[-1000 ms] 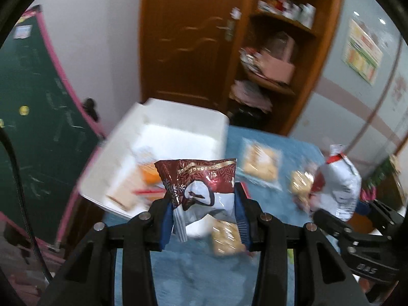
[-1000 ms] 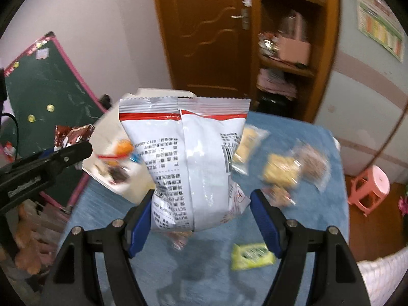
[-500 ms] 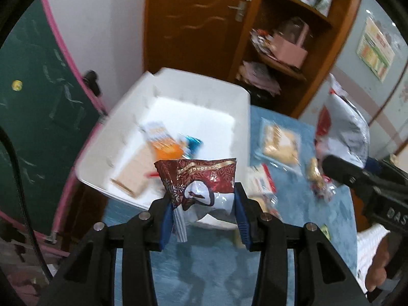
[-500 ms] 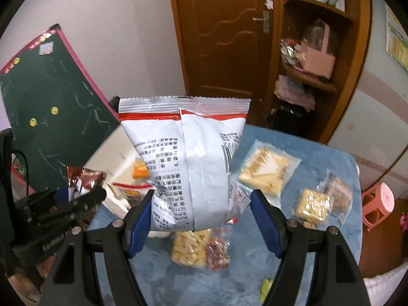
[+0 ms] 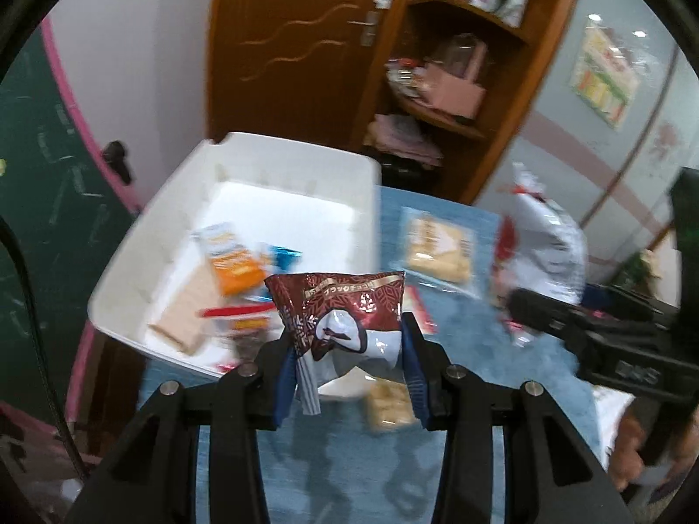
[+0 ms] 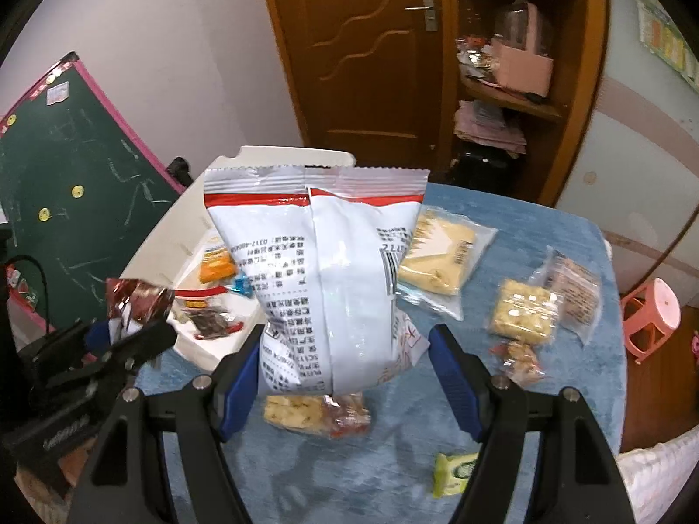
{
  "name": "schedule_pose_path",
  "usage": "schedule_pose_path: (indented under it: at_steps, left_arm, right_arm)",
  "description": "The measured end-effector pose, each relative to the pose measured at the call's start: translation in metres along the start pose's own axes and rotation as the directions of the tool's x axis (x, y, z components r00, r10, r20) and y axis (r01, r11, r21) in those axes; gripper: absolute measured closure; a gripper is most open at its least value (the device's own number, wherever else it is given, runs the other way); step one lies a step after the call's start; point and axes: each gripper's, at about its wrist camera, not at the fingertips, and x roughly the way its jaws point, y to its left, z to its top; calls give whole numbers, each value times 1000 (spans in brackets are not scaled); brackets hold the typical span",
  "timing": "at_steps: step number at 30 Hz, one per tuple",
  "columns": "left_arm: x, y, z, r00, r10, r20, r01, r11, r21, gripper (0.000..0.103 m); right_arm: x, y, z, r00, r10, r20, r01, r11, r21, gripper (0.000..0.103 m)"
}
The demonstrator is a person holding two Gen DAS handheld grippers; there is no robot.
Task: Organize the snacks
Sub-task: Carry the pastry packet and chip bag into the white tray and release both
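Left wrist view: left tongs clamp a maroon chocolate packet above the white bin's near rim. Right wrist view: right tongs grip a white snack bag over the blue table.

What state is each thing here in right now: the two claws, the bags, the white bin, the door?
Left claw: shut on the small maroon bag, held above the table.
Right claw: shut on the big white bag, upright.
White bin: open-topped, a few snacks inside.
Yellow cracker packet: sealed, lying flat on the blue table.
Green candy: wrapped, lying loose.
Wooden door: closed.
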Motion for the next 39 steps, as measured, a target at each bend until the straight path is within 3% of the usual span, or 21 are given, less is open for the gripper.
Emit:
schedule_pose_path:
  at_steps: [8,12,18,22,23,29,39]
  left_arm:
    - [12,63,30,980,200,-17,-201,975,-98,62]
    - [13,84,42,971,240,-15,-240,963,-125,62]
    - [31,103,56,966,254,-56,-260,954,-151,60]
    - [43,108,55,962,261,-82,-272,949,-161,27]
    - [44,110,54,961,264,-83,-275,947,-168,25]
    - [48,119,46,964,240,-112,-259,943,-210,24]
    - [12,99,32,963,267,-34,-269,945,-185,24]
  right_arm:
    - [27,51,42,997,80,-12,-80,996,-44,29]
    - [47,70,63,996,86,-36,-88,995,-44,28]
    - [85,83,81,993,57,-106,-61,997,-38,28]
    - [103,81,80,981,115,-155,-117,993,-3,27]
    - [104,83,79,982,110,-156,-113,994,-10,27]
    - [101,84,73,981,135,-140,-140,990,-26,8]
    - [71,80,43,979,175,-105,-177,984,-14,8]
